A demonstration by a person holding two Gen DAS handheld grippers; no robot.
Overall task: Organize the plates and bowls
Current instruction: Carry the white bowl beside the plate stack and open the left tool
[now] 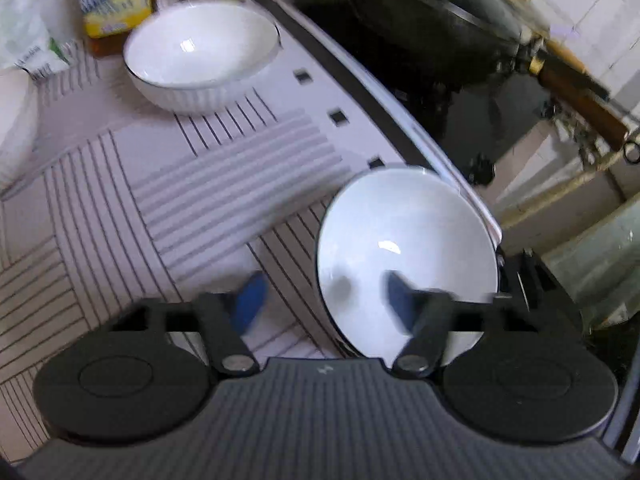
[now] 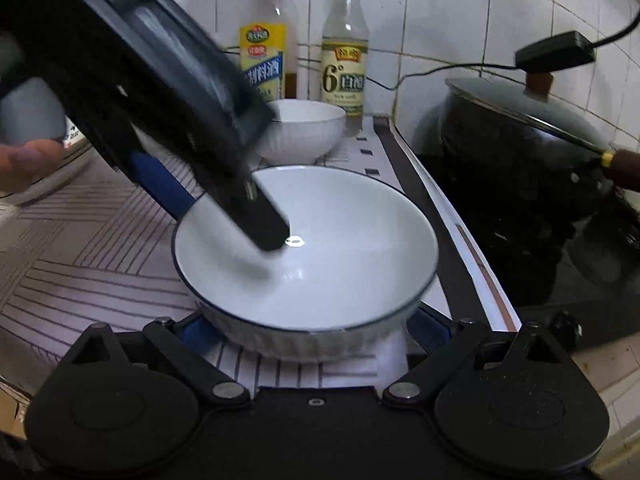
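Observation:
A wide white bowl with a dark rim [image 1: 408,240] [image 2: 320,260] rests on the striped counter mat [image 1: 120,200], beside the stove. My left gripper [image 1: 326,300] [image 2: 216,216] straddles its left rim, one blue-padded finger [image 1: 400,300] inside and the other outside. Both pads stand clear of the rim. My right gripper [image 2: 312,334] flanks the bowl's ribbed lower wall, a blue pad [image 2: 196,336] showing at each side. The bowl hides the fingertips, so contact is unclear. A smaller white ribbed bowl [image 1: 200,48] [image 2: 304,128] stands further back.
A black wok with a glass lid [image 2: 520,140] [image 1: 420,20] sits on the dark stove at the right, its wooden handle sticking out. Two bottles [image 2: 266,60] [image 2: 346,68] stand against the tiled wall. A person's hand [image 2: 24,160] shows at the left edge.

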